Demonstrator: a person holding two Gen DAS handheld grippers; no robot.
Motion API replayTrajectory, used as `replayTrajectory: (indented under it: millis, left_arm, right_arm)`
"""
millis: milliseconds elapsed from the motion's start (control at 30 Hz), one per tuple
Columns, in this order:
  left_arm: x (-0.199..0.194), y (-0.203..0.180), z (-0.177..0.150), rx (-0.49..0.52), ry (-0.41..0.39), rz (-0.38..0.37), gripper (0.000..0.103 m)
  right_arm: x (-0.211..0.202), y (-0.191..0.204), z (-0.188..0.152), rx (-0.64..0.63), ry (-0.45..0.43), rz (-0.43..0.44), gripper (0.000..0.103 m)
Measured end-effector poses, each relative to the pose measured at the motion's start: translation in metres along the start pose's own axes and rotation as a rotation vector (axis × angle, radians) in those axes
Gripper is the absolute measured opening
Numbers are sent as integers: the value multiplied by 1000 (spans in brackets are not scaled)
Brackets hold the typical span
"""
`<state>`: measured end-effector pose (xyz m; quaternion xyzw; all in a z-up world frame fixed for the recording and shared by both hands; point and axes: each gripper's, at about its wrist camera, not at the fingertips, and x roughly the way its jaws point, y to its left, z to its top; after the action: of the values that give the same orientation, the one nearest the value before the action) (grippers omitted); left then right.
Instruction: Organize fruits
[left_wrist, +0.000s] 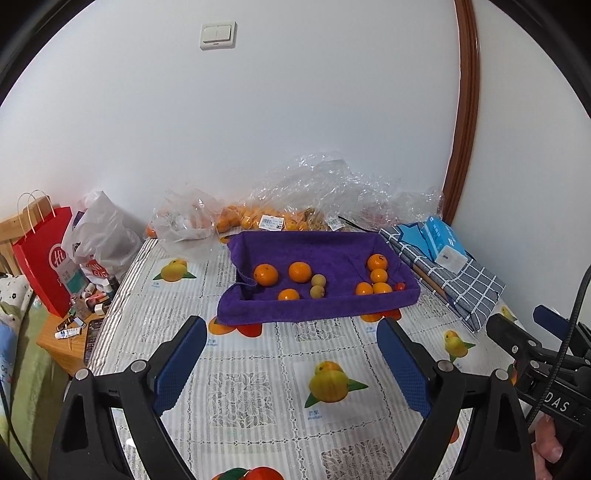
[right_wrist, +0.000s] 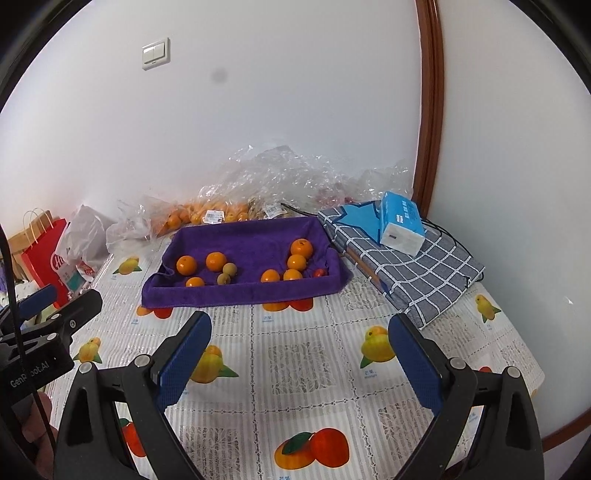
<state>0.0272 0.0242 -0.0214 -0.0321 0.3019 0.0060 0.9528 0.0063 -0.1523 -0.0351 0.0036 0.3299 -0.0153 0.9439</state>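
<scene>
- Fruit sits in the purple towel tray (left_wrist: 325, 254) near the back of the table: three oranges (left_wrist: 266, 274) and two small brownish fruits (left_wrist: 318, 280) on its left side, four more oranges (left_wrist: 377, 263) and one tiny red fruit (left_wrist: 400, 285) on its right side.
- We think the sorting is only part done, because more oranges (left_wrist: 236, 218) lie in the clear plastic bags (left_wrist: 314, 184) behind the tray, by the wall.
- The round fruits could roll. The towel is soft and its front edge is low, so a bump may send one out onto the fruit-print tablecloth (right_wrist: 295, 369).
- The brownish fruits are small and touch each other. If we grab one, we may knock the other.
- The red fruit is tiny and sits tight in the right front corner. Our fingers may catch the towel and not the fruit.
- The bags are crinkly and shiny. We may pinch plastic and drag the whole bag.
- The folded checked cloth (right_wrist: 417, 266) with the tissue pack (right_wrist: 402, 223) on it lies just beside the tray's right edge, so a wide swing there could hit it.
- Our left gripper (left_wrist: 291, 365) is spread wide and holds nothing, low over the tablecloth and well apart from the tray.
- Our right gripper (right_wrist: 300, 365) is spread wide too, and empty. The two sit close side by side, so they could bump.
</scene>
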Motion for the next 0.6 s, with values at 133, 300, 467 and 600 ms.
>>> replayTrajectory:
  millis: [133,300,467,600]
  left_arm:
    - [0,0,-1,9,1,-2,94]
    - [0,-3,0,15,7,-4,94]
    - [-3,-4,0,15,-6,3,94]
    - [-4,-5,0,15,-6,2,94]
  right_arm:
    - [0,-1,-1,2,7,-5,96]
    - [1,-5,-2,9,10,-17,96]
    - [1,-8,-3,22,7,-21,96]
    - [1,-7,-5,29,12,-16,96]
